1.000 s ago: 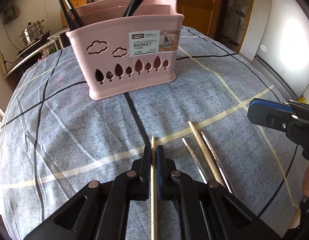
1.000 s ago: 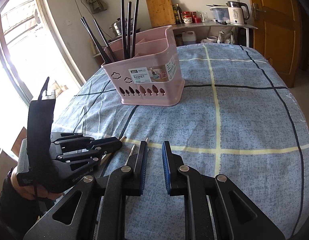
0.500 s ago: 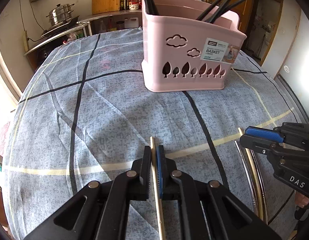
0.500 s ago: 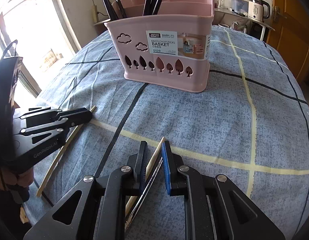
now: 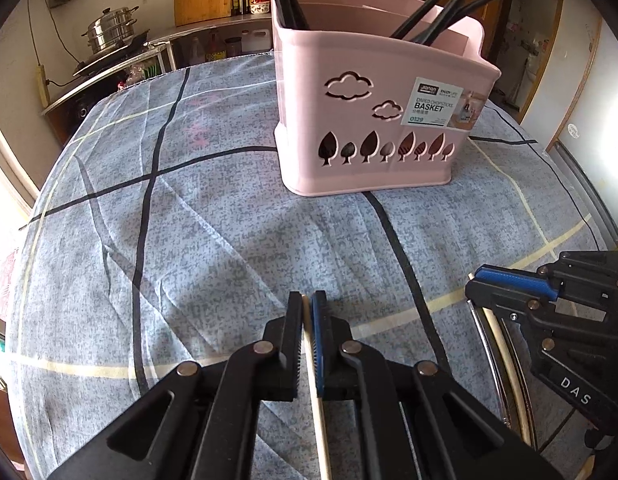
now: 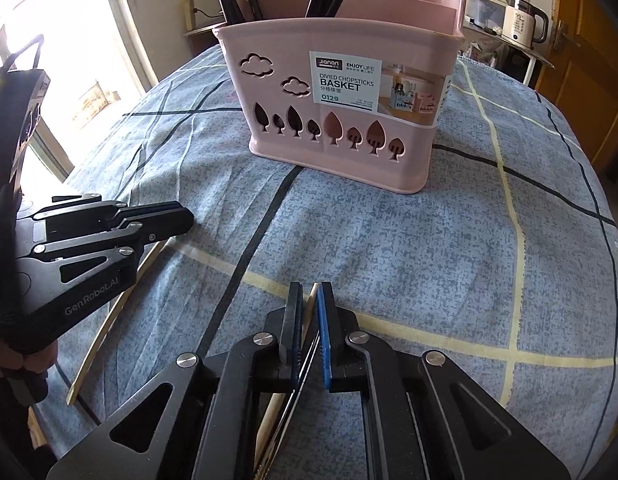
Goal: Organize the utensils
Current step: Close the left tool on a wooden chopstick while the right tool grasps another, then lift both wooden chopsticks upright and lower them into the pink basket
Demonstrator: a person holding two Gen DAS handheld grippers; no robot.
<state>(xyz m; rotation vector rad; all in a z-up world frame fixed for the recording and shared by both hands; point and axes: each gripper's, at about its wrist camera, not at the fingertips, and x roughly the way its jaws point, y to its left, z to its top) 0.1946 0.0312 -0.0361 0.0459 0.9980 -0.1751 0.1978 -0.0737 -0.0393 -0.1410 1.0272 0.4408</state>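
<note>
A pink chopstick basket [image 5: 373, 120] [image 6: 341, 92] stands on the blue cloth and holds several black chopsticks [image 5: 441, 12]. My left gripper [image 5: 308, 304] is shut on a pale wooden chopstick [image 5: 315, 380], near the cloth. It shows at the left of the right wrist view [image 6: 177, 216] with the chopstick [image 6: 121, 304] trailing back. My right gripper [image 6: 310, 292] is closed around a wooden chopstick [image 6: 311, 300] and a thin metal one [image 6: 305, 364]. It shows at the right of the left wrist view [image 5: 485, 280].
The table cloth [image 5: 213, 232] is blue with black and cream lines. More metal and wooden chopsticks [image 5: 505, 360] lie under the right gripper. A counter with a steel pot [image 5: 109, 32] and a cutting board stands behind; a kettle [image 6: 521, 24] is at the back right.
Both grippers have moved closer to the basket. The right gripper, open a second ago, has closed around a wooden and a metal chopstick. The left gripper keeps its chopstick.
</note>
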